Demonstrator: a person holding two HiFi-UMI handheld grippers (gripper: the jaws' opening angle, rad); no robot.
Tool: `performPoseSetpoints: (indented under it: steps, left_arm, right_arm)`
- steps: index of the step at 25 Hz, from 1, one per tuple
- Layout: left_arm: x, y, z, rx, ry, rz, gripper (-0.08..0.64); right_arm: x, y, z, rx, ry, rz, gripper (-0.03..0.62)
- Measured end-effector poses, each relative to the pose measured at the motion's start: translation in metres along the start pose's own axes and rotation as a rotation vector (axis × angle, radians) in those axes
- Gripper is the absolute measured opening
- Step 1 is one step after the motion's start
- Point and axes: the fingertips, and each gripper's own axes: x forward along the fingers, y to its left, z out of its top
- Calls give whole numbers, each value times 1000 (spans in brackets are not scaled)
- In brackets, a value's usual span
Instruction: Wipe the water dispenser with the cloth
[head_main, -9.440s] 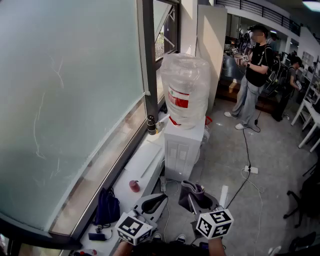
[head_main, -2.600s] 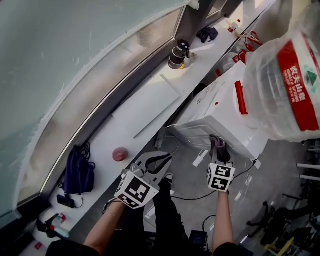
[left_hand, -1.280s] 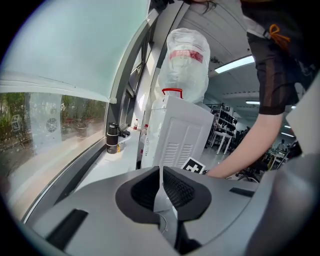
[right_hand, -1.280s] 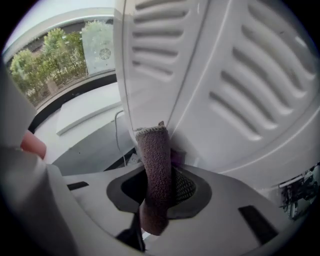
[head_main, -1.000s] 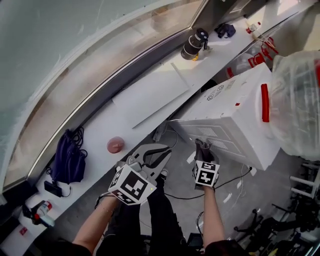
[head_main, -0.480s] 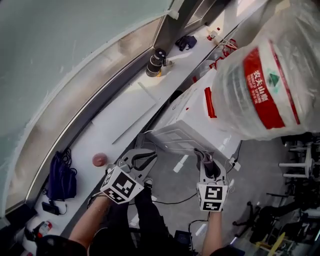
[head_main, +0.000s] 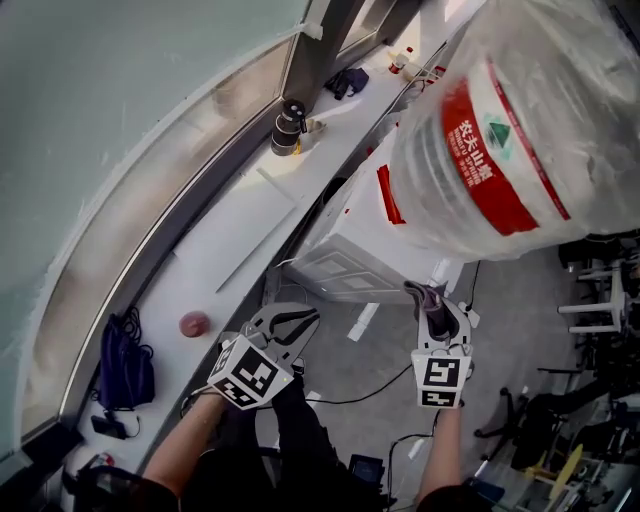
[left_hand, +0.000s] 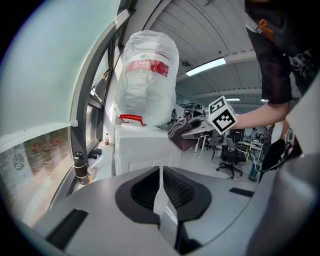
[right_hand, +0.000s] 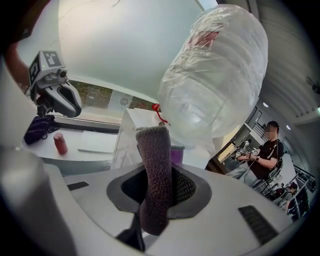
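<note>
Right gripper (head_main: 436, 312): squeezed tight on the cloth (right_hand: 154, 175), which sticks up between its jaws.
Left gripper (head_main: 300, 320): pinched closed, holding nothing.
Dispenser (head_main: 340, 262): white box under the big bottle (head_main: 500, 130), close to the cloth but not touching it.
Wiping well: press the cloth flat on the white side, rub slowly, and keep squeezing.

The bottle (head_main: 545, 85) on the right wears a red label (head_main: 512, 170) with white Chinese characters, 农夫山泉, next to a green and white emblem (head_main: 497, 132). The smaller print beside them is too fine to read.
</note>
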Motion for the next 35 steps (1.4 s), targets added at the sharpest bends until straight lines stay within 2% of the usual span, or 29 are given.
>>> performPoseSetpoints:
  steps: [4, 10, 13, 23, 30, 35]
  left_arm:
    - [4, -6, -9, -10, 20, -7, 23]
    - [8, -7, -26, -40, 35, 18, 23]
    - [12, -7, -34, -53, 42, 30, 23]
    - [15, -4, -49, -77, 46, 76, 23]
    - [21, 2, -77, -103, 37, 121, 23]
    - [32, 5, -107, -95, 31, 137, 23]
  right_arm:
    - [13, 8, -17, 15, 2, -3, 101]
    - [17, 8, -20, 31, -67, -82, 101]
    - [19, 10, -24, 32, -79, -93, 101]
    - [68, 57, -80, 35, 37, 23, 101]
    - [132, 110, -136, 10, 116, 118, 101]
    - [183, 156, -183, -13, 181, 160, 101]
